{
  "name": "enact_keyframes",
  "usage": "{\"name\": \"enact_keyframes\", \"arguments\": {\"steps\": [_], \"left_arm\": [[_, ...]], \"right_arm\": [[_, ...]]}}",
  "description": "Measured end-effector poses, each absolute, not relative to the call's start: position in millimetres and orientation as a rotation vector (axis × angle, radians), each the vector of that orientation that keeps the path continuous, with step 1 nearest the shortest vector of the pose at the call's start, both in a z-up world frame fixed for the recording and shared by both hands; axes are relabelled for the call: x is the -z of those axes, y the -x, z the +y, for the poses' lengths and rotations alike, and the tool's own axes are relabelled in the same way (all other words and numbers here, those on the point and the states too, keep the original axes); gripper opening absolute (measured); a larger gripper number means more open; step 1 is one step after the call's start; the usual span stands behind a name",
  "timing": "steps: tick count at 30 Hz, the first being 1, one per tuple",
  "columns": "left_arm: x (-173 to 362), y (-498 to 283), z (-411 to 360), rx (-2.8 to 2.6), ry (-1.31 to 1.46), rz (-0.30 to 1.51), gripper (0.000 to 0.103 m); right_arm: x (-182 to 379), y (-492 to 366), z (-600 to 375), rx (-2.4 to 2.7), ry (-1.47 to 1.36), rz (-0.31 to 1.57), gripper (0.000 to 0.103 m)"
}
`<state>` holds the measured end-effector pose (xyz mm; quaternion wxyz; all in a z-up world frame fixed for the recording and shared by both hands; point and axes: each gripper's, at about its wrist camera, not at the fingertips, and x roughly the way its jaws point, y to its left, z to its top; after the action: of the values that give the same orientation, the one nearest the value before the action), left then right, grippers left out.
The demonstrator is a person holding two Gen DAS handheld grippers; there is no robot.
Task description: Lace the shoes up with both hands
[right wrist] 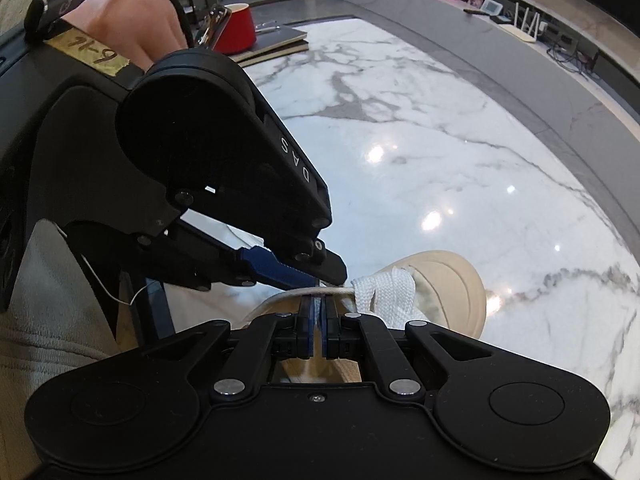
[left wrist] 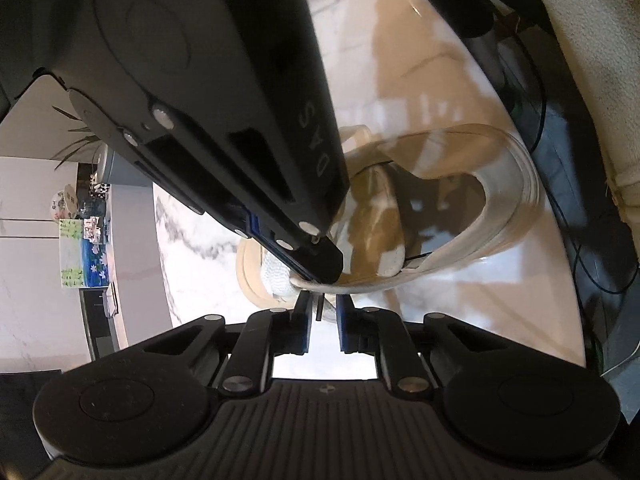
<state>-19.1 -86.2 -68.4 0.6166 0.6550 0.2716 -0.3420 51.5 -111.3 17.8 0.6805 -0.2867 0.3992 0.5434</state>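
Observation:
A beige shoe (left wrist: 400,216) lies on the white marble table (left wrist: 200,248), its opening and heel toward the right in the left wrist view. Its toe cap (right wrist: 448,280) and white woven lace (right wrist: 384,288) show in the right wrist view. My left gripper (left wrist: 323,312) is slightly open around a thin dark lace tip just below the shoe's toe. My right gripper (right wrist: 319,312) is shut on the lace at the shoe's front. In the left wrist view my right gripper (left wrist: 316,268) reaches in from the upper left. In the right wrist view my left gripper (right wrist: 320,270) comes from the left.
A red pot (right wrist: 236,28) and a flat notebook (right wrist: 276,42) sit at the table's far side. A grey counter (right wrist: 500,40) with small items runs beyond. Cables (left wrist: 560,200) hang off the table's right edge. My sleeve (right wrist: 48,308) is at the left.

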Motion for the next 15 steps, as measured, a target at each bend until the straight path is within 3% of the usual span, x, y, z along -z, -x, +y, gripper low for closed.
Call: {"name": "enact_keyframes", "arguments": {"steps": [15], "left_arm": [[71, 18, -87, 0.742, -1.485, 0.597, 0.004]], "right_arm": [[-34, -34, -145, -1.089, 0.494, 0.85, 0.007]]}}
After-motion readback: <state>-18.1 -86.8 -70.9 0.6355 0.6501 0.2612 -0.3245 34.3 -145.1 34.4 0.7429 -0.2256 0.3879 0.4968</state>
